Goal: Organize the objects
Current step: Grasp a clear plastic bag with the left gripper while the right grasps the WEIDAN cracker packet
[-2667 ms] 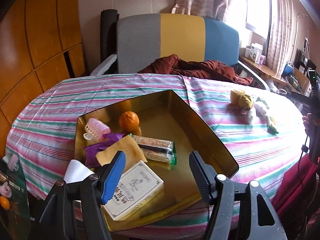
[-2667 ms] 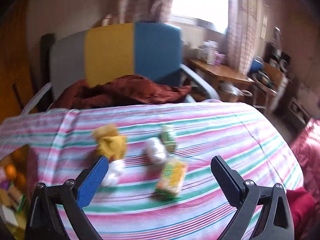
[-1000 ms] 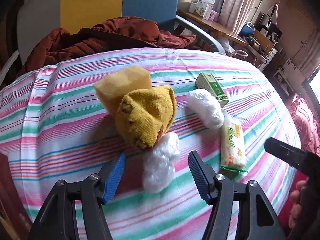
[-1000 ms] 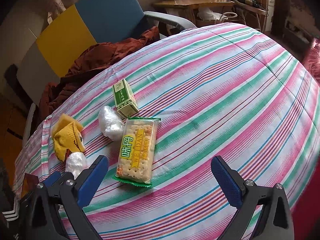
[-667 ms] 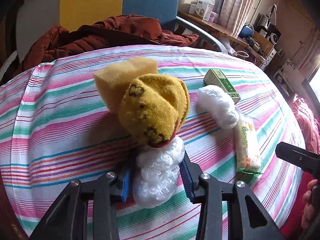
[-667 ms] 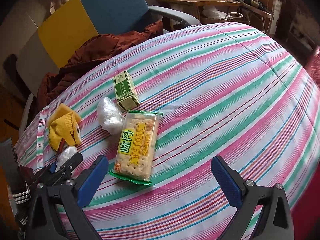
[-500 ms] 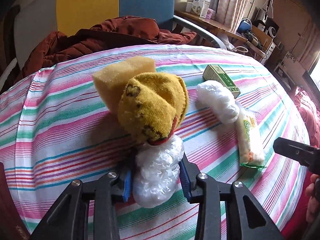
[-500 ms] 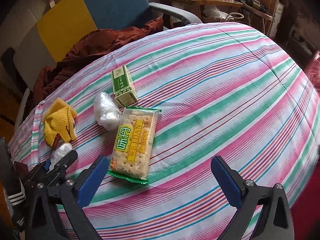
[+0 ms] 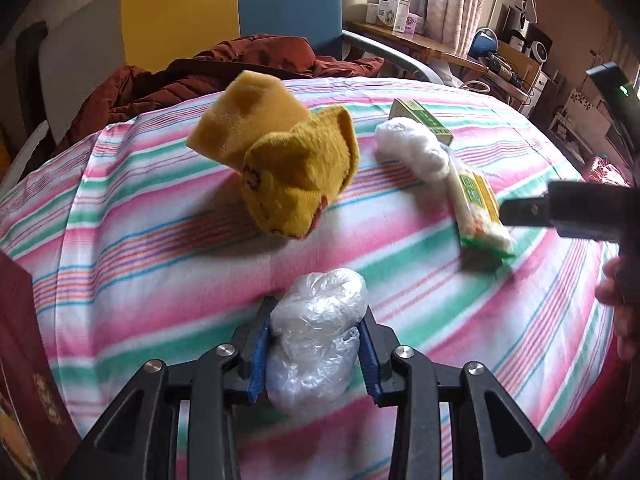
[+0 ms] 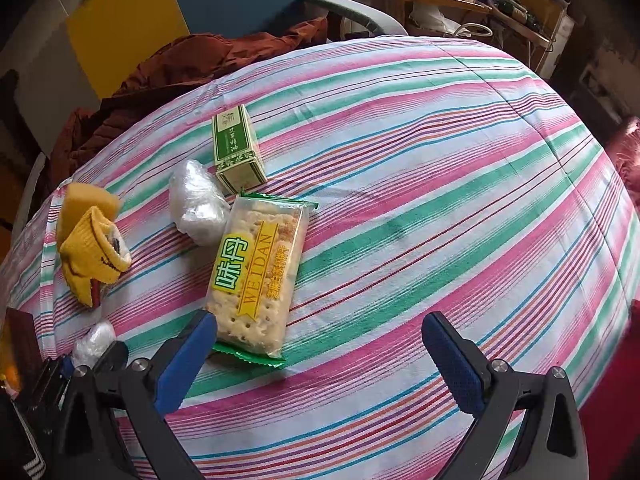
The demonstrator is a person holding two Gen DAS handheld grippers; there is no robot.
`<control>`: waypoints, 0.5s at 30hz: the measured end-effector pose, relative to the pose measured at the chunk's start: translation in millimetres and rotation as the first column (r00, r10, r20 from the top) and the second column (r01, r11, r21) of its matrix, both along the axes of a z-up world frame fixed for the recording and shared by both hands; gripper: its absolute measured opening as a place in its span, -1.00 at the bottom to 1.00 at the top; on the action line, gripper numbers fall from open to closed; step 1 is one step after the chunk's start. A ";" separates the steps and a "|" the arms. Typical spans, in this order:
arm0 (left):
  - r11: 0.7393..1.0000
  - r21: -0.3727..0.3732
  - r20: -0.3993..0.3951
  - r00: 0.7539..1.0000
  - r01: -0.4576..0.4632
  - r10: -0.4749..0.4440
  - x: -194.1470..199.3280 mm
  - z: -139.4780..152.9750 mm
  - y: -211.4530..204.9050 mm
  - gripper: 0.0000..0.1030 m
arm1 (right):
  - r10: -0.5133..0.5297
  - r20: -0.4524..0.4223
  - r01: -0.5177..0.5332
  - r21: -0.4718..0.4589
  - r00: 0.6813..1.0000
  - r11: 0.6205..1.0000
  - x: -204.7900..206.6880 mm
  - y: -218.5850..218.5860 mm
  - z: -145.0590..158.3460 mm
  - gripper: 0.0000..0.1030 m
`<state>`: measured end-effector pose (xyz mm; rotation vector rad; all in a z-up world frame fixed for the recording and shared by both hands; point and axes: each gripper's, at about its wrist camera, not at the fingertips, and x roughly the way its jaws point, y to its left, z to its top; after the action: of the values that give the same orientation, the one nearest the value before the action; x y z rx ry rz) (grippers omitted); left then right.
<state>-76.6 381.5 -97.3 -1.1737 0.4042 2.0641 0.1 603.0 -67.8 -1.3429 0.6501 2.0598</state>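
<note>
My left gripper (image 9: 316,316) is shut on a clear plastic bundle (image 9: 316,332) and holds it just above the striped tablecloth; it shows small in the right wrist view (image 10: 94,342). A yellow knit sock (image 9: 300,184) leans on a yellow sponge (image 9: 248,116) beyond it. A second plastic bundle (image 10: 198,204), a green box (image 10: 236,148) and a cracker packet (image 10: 256,272) lie together. My right gripper (image 10: 320,348) is open and empty, its left fingertip beside the packet's near end.
The gold tray's dark red outer wall (image 9: 24,352) stands at the left edge. A colour-block chair (image 9: 240,12) with a rust-red cloth (image 9: 224,64) sits behind the striped table (image 10: 440,184). A cluttered side table (image 9: 432,40) is at back right.
My left gripper closed on the plastic bundle below the sock and lifted it back toward the tray side. The right gripper drew closer to the cracker packet.
</note>
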 end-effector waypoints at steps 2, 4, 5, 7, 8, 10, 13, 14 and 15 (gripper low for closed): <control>1.000 0.005 -0.003 1.000 0.004 -0.004 8.8 -0.1 -9.6 -0.28 | 0.009 0.003 -0.009 0.000 1.000 1.000 -1.4 -1.0 -0.4 0.99; 1.000 0.007 -0.018 1.000 0.015 -0.015 15.7 -0.1 -15.5 -0.28 | 0.016 0.003 -0.016 -0.010 1.000 1.000 -2.6 -2.8 -0.8 0.99; 1.000 0.008 -0.024 1.000 0.019 -0.019 17.7 -0.3 -17.5 -0.27 | 0.019 -0.001 -0.019 -0.031 1.000 0.999 -2.6 -2.8 -1.4 0.99; 1.000 0.013 -0.028 0.999 0.023 -0.023 20.1 -0.7 -21.0 -0.27 | 0.015 -0.008 -0.015 -0.079 1.000 0.997 -3.2 -3.4 -4.6 0.99; 1.000 0.016 -0.031 0.999 0.025 -0.025 20.8 -1.0 -21.6 -0.27 | 0.009 -0.007 -0.009 -0.079 1.000 0.997 -3.6 -4.3 -3.4 0.99; 0.999 0.020 -0.037 0.999 0.031 -0.030 21.2 -1.2 -21.8 -0.27 | -0.003 -0.016 0.002 -0.062 1.000 0.998 -7.2 -3.7 1.1 0.99; 0.999 0.033 -0.041 0.998 0.040 -0.039 22.4 -1.8 -24.3 -0.27 | 0.001 -0.030 -0.003 -0.040 1.000 0.999 -19.4 -3.2 5.8 0.99; 0.998 0.036 -0.044 0.998 0.044 -0.042 22.6 -2.0 -24.8 -0.27 | 0.004 -0.023 -0.004 -0.026 1.000 1.000 -24.9 -1.6 4.4 0.99; 0.998 0.040 -0.047 0.998 0.048 -0.046 23.1 -2.2 -26.2 -0.27 | -0.001 -0.019 0.001 -0.014 1.000 1.000 -29.3 -0.5 1.9 0.99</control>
<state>-53.5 355.2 -99.5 -1.0841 0.4060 2.0529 -29.3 602.5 -65.9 -1.3324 0.6738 2.0729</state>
